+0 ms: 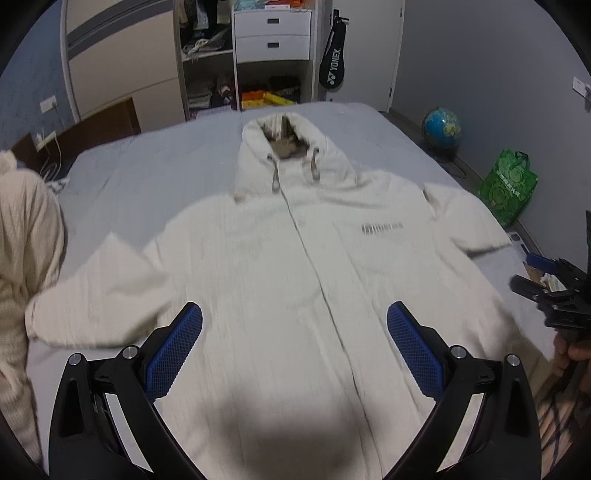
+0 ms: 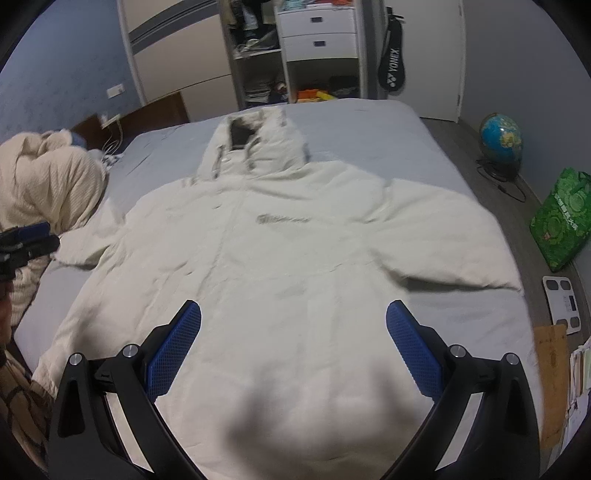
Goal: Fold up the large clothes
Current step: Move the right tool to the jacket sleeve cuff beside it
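A large white hooded zip jacket (image 1: 295, 258) (image 2: 280, 266) lies flat and face up on the grey bed (image 1: 155, 162) (image 2: 388, 133), hood at the far end, both sleeves spread out to the sides. My left gripper (image 1: 294, 314) hovers open above the jacket's lower front, nothing between its blue pads (image 1: 173, 354). My right gripper (image 2: 293, 314) also hangs open over the lower part of the jacket, holding nothing. The right gripper shows at the right edge of the left wrist view (image 1: 546, 291); the left gripper shows at the left edge of the right wrist view (image 2: 26, 240).
A cream knitted garment (image 2: 44, 184) is heaped at the bed's left side. Past the bed's far end stand shelves with drawers (image 1: 273, 33). On the floor to the right are a globe (image 2: 500, 138), a green bag (image 2: 561, 225), a white scale (image 2: 563, 301) and a cardboard piece (image 2: 550, 369).
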Available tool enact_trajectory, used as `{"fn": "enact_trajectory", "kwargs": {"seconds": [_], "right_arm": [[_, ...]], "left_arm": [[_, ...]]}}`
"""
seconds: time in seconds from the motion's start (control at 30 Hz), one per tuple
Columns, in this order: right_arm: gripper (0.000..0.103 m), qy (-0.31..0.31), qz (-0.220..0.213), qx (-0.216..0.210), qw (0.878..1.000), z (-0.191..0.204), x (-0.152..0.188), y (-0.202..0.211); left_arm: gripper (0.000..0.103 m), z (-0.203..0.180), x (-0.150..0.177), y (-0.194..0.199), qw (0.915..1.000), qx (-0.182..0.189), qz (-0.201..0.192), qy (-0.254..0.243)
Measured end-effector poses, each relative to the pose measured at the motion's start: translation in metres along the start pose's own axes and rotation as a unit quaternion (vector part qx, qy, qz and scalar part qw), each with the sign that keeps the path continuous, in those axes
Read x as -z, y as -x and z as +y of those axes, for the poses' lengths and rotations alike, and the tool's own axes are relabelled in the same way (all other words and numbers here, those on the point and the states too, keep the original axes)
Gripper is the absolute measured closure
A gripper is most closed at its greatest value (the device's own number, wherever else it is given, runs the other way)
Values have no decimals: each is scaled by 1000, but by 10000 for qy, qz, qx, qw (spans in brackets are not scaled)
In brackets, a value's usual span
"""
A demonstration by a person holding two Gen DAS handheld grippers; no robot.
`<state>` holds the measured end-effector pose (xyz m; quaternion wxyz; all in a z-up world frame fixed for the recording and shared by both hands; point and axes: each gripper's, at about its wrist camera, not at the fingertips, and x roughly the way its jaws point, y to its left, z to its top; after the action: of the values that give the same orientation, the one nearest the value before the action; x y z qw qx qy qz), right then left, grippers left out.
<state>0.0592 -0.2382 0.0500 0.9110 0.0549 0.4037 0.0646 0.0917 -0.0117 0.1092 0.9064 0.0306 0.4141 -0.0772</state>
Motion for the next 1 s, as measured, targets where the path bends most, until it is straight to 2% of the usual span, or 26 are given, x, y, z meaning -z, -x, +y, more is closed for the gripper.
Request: {"fn": "enact_trajectory", "kwargs": {"seconds": [0.07, 0.17, 0.33, 0.43, 0.53, 0.67, 0.83, 1.0], "right_arm": [[6, -109, 115, -93, 9998, -26, -11, -3], [6, -601, 230, -461, 9969, -78, -22, -10], [6, -1545, 168, -327, 9873, -163, -23, -25], [6, -2399, 83, -242, 9705, -221, -14, -34], [6, -2969, 33, -131, 9548, -263, -2, -42], [6, -3556, 6, -156, 9345, -298, 14, -54], [8, -4305, 143, -664, 9001, -325, 30, -82], [9, -4489, 135, -696, 8908, -332, 28, -103]], "left_arm": [[6, -2, -17, -9, 10000, -2, 17, -4], [6, -7, -35, -26, 10000, 34, 36, 21], [6, -16, -42, -57, 10000, 35, 27, 28], [6, -18, -40, -81, 9995, 177, 170, 175], [6, -22, -43, -98, 9992, 228, 277, 193], [6, -23, -50, -112, 9996, 131, 232, 103], [6, -11, -56, -114, 9991, 145, 210, 338], [6, -5, -53, -118, 9988, 60, 301, 380]]}}
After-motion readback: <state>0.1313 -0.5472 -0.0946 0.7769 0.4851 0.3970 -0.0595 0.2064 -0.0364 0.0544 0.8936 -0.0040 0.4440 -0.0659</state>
